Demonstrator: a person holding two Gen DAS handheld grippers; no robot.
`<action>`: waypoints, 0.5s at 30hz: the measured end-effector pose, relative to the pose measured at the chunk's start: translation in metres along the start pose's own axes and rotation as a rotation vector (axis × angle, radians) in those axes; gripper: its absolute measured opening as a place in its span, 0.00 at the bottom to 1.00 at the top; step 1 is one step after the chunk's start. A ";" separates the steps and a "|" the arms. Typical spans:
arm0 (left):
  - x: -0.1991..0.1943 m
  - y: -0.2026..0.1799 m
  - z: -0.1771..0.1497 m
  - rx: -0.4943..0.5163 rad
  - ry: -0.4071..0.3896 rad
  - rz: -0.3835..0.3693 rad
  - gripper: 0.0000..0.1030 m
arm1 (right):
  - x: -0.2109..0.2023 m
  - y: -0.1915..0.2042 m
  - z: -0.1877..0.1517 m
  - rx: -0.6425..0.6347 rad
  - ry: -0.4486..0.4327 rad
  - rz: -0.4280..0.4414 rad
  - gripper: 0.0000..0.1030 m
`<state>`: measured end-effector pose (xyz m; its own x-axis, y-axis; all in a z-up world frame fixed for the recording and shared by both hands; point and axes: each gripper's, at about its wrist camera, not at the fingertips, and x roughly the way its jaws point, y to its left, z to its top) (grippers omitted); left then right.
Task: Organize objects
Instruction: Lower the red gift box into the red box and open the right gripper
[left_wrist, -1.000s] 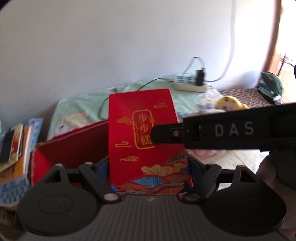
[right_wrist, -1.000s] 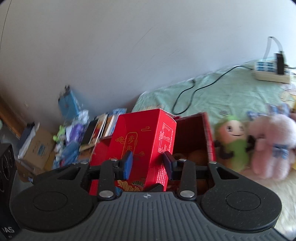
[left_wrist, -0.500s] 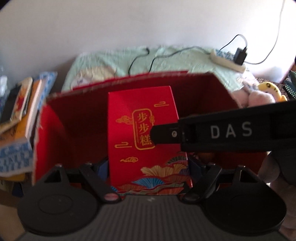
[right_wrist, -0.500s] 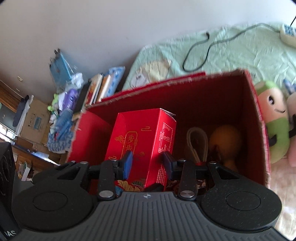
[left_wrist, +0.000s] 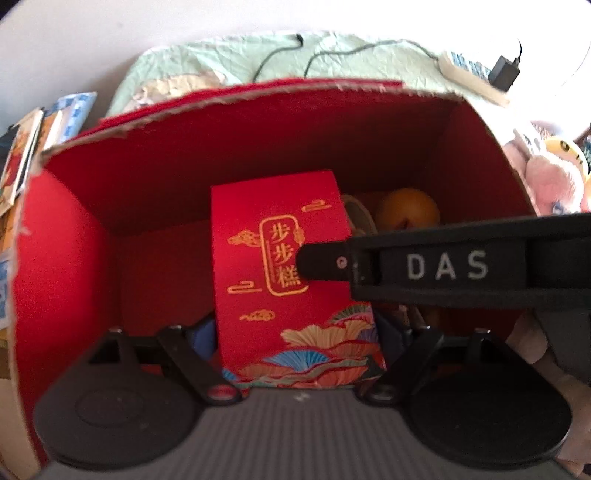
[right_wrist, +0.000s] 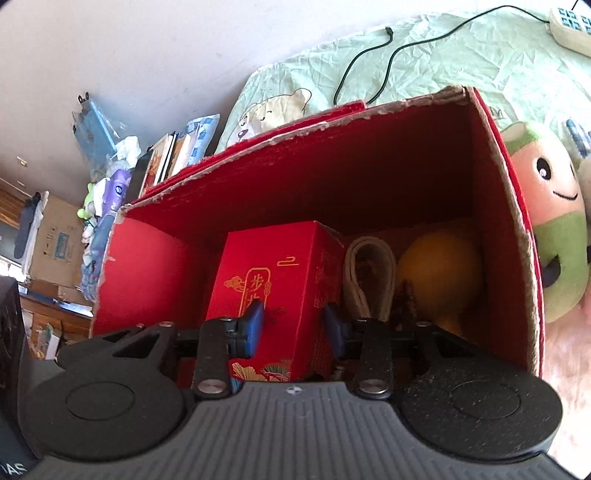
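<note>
A tall red gift box (left_wrist: 280, 266) with gold lettering hangs upright inside a large open red carton (left_wrist: 258, 140), toward its left half. My left gripper (left_wrist: 295, 332) is shut on the gift box's wide sides, low down. My right gripper (right_wrist: 295, 326) is shut on the same gift box (right_wrist: 273, 280) across its narrow sides, blue pads (right_wrist: 255, 325) pressing. In the left wrist view the right gripper's black finger (left_wrist: 443, 266) crosses in from the right. On the floor of the carton (right_wrist: 369, 166) lie a yellow round object (right_wrist: 439, 266) and a coiled white cable (right_wrist: 369, 273).
The carton stands on a bed with a pale green sheet (right_wrist: 424, 66). Plush toys (right_wrist: 546, 221) press against the carton's right wall. A power strip (left_wrist: 469, 74) and black cord lie behind. Books (right_wrist: 173, 155) and clutter stack up at the left.
Both grippers have sunk with the gift box from above the carton's rim down into it. Both views have tilted downward, so the carton's floor and contents now show.
</note>
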<state>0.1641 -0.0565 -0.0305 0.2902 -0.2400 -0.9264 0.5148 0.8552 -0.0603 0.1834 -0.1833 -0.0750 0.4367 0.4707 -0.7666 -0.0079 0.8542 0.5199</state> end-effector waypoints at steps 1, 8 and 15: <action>0.002 -0.002 0.000 0.007 0.004 0.008 0.81 | 0.000 0.001 -0.001 -0.007 -0.002 -0.010 0.38; 0.008 -0.003 0.003 0.029 0.033 0.007 0.83 | 0.005 0.001 0.000 -0.026 0.014 -0.033 0.44; 0.003 0.009 0.002 0.037 0.042 -0.063 0.87 | -0.002 0.004 0.001 -0.067 0.011 -0.068 0.42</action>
<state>0.1716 -0.0505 -0.0328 0.2230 -0.2727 -0.9359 0.5604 0.8214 -0.1058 0.1832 -0.1812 -0.0716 0.4280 0.4136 -0.8036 -0.0390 0.8968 0.4408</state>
